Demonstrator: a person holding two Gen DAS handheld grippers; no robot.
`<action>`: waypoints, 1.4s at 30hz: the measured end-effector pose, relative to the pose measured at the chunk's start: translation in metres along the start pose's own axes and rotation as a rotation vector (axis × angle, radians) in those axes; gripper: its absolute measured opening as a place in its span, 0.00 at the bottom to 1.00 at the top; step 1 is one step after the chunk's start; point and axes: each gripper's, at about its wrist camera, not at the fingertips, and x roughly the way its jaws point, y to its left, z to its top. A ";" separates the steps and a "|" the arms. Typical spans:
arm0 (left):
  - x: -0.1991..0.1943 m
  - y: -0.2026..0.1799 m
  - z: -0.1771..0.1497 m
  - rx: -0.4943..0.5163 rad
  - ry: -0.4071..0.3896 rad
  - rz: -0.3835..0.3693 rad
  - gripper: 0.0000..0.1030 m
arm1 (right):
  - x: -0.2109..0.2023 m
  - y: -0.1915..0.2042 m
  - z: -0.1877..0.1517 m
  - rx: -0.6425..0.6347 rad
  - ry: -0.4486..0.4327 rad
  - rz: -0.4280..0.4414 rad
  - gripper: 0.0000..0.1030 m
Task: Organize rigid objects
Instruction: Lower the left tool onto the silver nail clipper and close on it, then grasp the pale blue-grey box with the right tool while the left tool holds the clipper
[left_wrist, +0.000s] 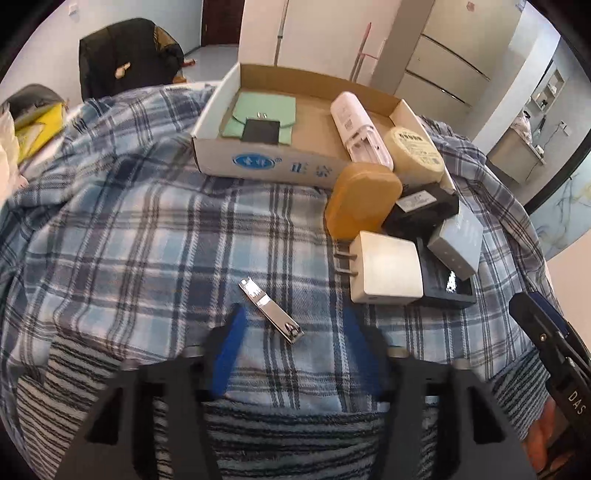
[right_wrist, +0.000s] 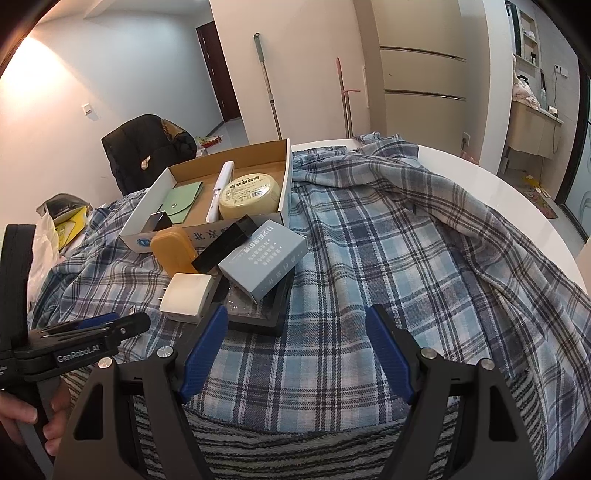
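Blue-padded fingers of the left gripper (left_wrist: 291, 325) stand parted, and the steel nail clipper (left_wrist: 271, 311) lies loose on the plaid cloth (left_wrist: 147, 229) between their tips, gripped by neither. The right gripper (right_wrist: 295, 321) is spread wide over bare cloth with nothing in it.

Taking the white charger (left_wrist: 384, 267) as the landmark: the clipper lies left of it and nearer the camera, well apart. An orange case (left_wrist: 362, 199) stands just behind it. A grey box (left_wrist: 456, 242) sits at its right, leaning on a black tray (left_wrist: 448, 288). A black box (left_wrist: 421, 212) lies beyond. Farther back is the cardboard box (left_wrist: 258, 162), holding a green pouch (left_wrist: 262, 114), a white device (left_wrist: 360, 125) and a round cream tin (left_wrist: 413, 151).
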 end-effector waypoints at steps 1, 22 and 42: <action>0.002 0.002 -0.001 -0.003 0.014 -0.005 0.31 | 0.000 0.000 0.000 -0.001 0.000 0.000 0.74; -0.029 0.015 -0.015 0.118 -0.071 0.019 0.13 | -0.001 0.000 0.000 0.005 0.004 0.002 0.74; -0.007 0.015 -0.009 0.168 -0.025 0.064 0.10 | 0.003 -0.002 -0.001 0.006 0.017 0.006 0.74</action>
